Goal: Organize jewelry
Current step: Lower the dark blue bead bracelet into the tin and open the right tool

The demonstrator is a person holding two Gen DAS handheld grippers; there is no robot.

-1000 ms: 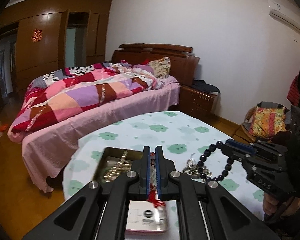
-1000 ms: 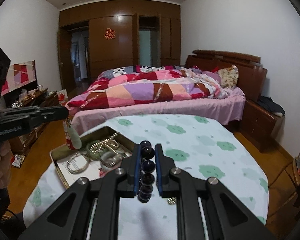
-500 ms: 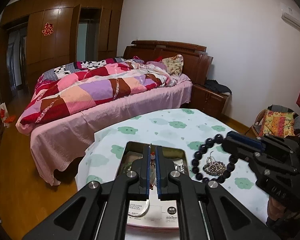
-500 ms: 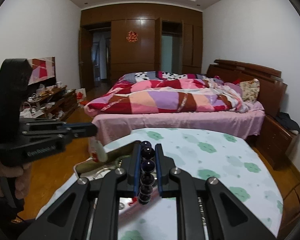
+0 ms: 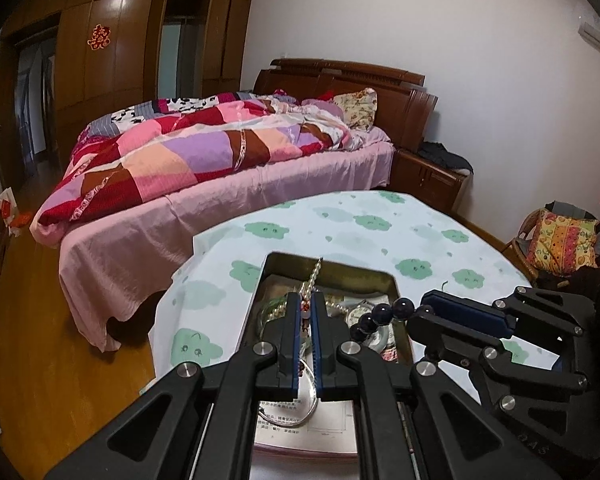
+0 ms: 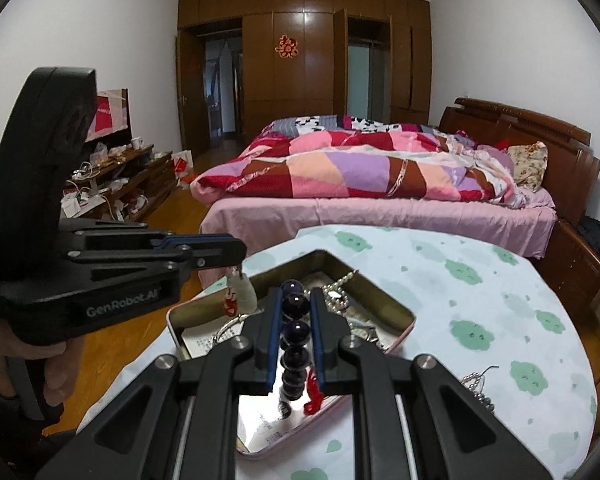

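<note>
Left gripper [image 6: 236, 258]: jaws drawn narrow on a thin cord, from which a pale jade-like pendant [image 6: 244, 294] with a small red charm hangs. In the right wrist view the pendant dangles just above the near-left rim of the tin box [image 6: 400, 310].

Tin box: open, sitting on the bench [image 5: 380, 236] with its lid hinged toward the near side. It already holds a pearl strand [image 5: 314, 276], a bangle and other small pieces; exact contents are partly hidden by the grippers.

Right gripper [image 6: 296, 320]: jaws closed on a dark bead bracelet [image 6: 294, 330], the beads running in a line along the fingers, lengthwise. In the left wrist view the gripper enters from the right with its tip over the right half of the box, beads hanging at the tip.

Governing relation: both loads sit directly above the box interior, so the box lies below and slightly forward of each gripper. Judged equally near; either release should land inside. A beaded cluster [image 6: 478, 390] remains loose on the bench, near right of the box.
</note>
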